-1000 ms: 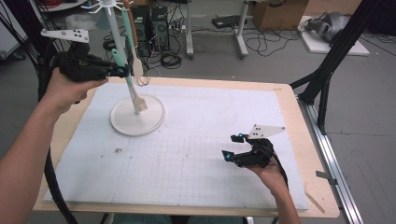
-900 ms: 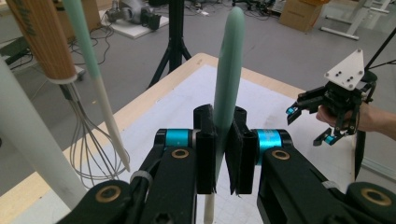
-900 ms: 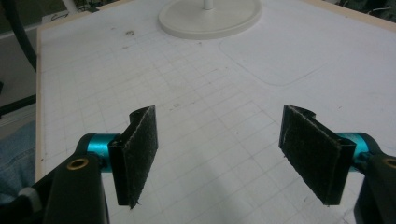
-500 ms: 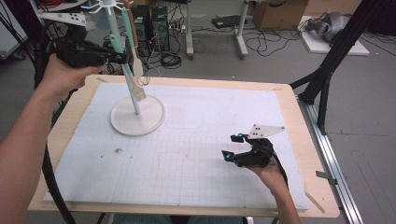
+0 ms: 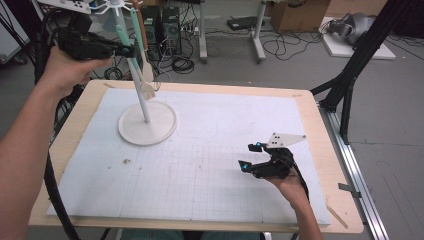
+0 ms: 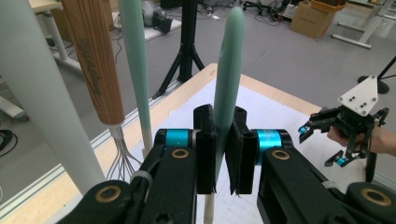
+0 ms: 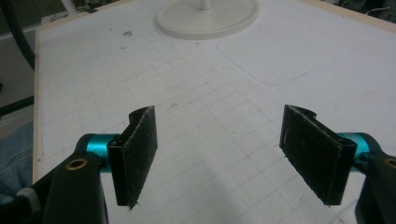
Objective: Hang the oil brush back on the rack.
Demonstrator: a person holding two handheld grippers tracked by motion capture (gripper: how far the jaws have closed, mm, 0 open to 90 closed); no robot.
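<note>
While the left gripper (image 5: pixel 131 50) pinched the mint handle (image 6: pixel 229 79) up near the top of the rack (image 5: pixel 145 107), its fingers (image 6: pixel 205 154) were shut tight on that handle from both sides. In the left gripper view the handle ran upright between the pads, with a second mint handle (image 6: pixel 135 65) and a wooden-handled whisk (image 6: pixel 95 70) hanging just beside it, and the rack's white pole (image 6: pixel 42 93) closer to the camera. In the high view the held utensil (image 5: pixel 135 60) hung beside the pole, above the round base (image 5: pixel 148 125) at the counter's (image 5: pixel 320 130) far left, with pale heads dangling near mid-pole.

The right gripper (image 5: pixel 252 157) lay low over the white mat (image 5: pixel 200 165) near the front right, fingers (image 7: pixel 140 154) spread wide, nothing between them.

Risks, as judged: the grip sat on a smooth, narrow handle, so a tilt or jerk could let it slide through the pads. The neighbours hung very close; swinging the held piece sideways would likely knock the whisk or the other handle off their hooks. Whether the top loop was clear of its hook could not be told, so pulling away early might drag the rack and tip it, since nothing steadied the base. The right gripper was well apart, too far to help quickly.
</note>
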